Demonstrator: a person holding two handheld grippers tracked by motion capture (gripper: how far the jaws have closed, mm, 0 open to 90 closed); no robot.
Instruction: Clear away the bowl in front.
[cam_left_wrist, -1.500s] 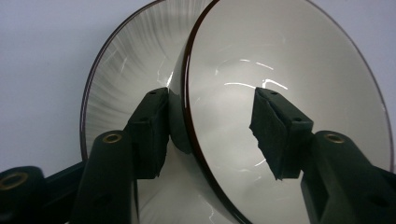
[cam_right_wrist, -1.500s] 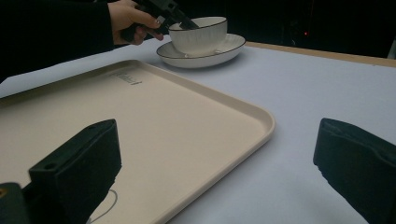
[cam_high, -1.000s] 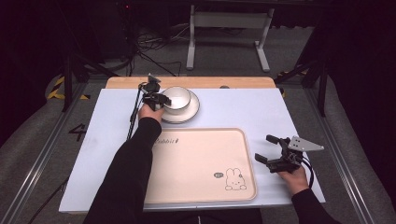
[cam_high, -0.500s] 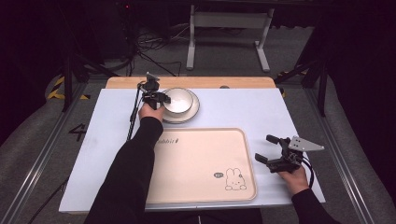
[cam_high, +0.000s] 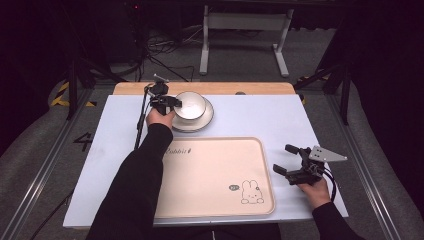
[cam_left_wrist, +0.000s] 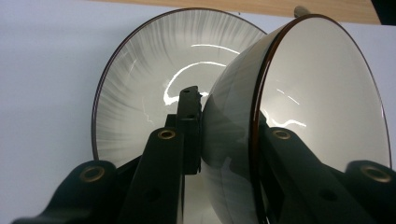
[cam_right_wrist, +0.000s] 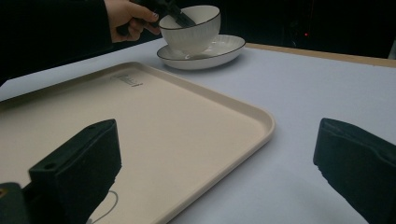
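My left tool (cam_high: 172, 102) is pinching the rim of the bowl (cam_high: 190, 104), one jaw inside and one outside; its jaws have just closed on it. The bowl sits on the plate (cam_high: 204, 120) at the back of the bench (cam_high: 260, 115). My right tool (cam_high: 291, 165) rests spread beside the tray (cam_high: 210, 175). Grip made, I reckon; next comes a steady lift toward the tray.
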